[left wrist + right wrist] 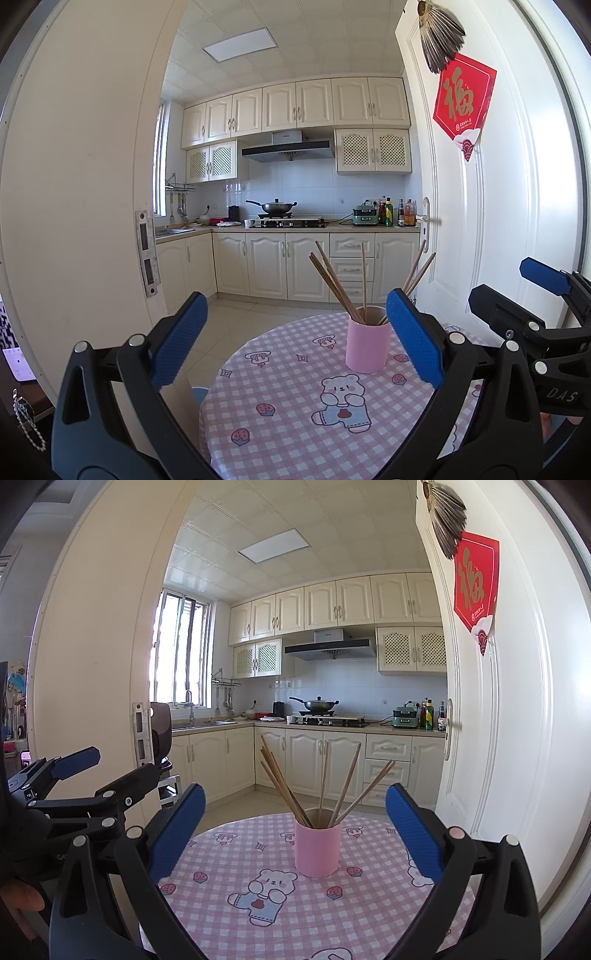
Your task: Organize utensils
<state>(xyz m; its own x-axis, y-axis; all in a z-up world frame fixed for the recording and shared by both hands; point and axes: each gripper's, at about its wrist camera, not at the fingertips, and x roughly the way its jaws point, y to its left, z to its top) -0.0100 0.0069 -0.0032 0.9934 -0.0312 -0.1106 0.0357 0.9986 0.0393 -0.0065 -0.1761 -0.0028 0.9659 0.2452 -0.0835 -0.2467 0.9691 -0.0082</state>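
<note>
A pink cup (367, 347) stands upright on a round table with a pink checked cloth (295, 424). Several wooden chopsticks (334, 288) stand in it, fanned out. The cup (317, 849) and chopsticks (325, 782) also show in the right wrist view. My left gripper (297, 343) is open and empty, held back from the cup, which sits toward its right finger. My right gripper (295, 834) is open and empty, with the cup ahead between its fingers. Each gripper shows at the edge of the other's view: the right gripper (532, 299) and the left gripper (92, 771).
A white door (498, 221) with a red decoration (463, 96) stands open just right of the table. A white door frame (92, 221) is at the left. Beyond is a kitchen with cabinets, a stove and a wok (275, 207).
</note>
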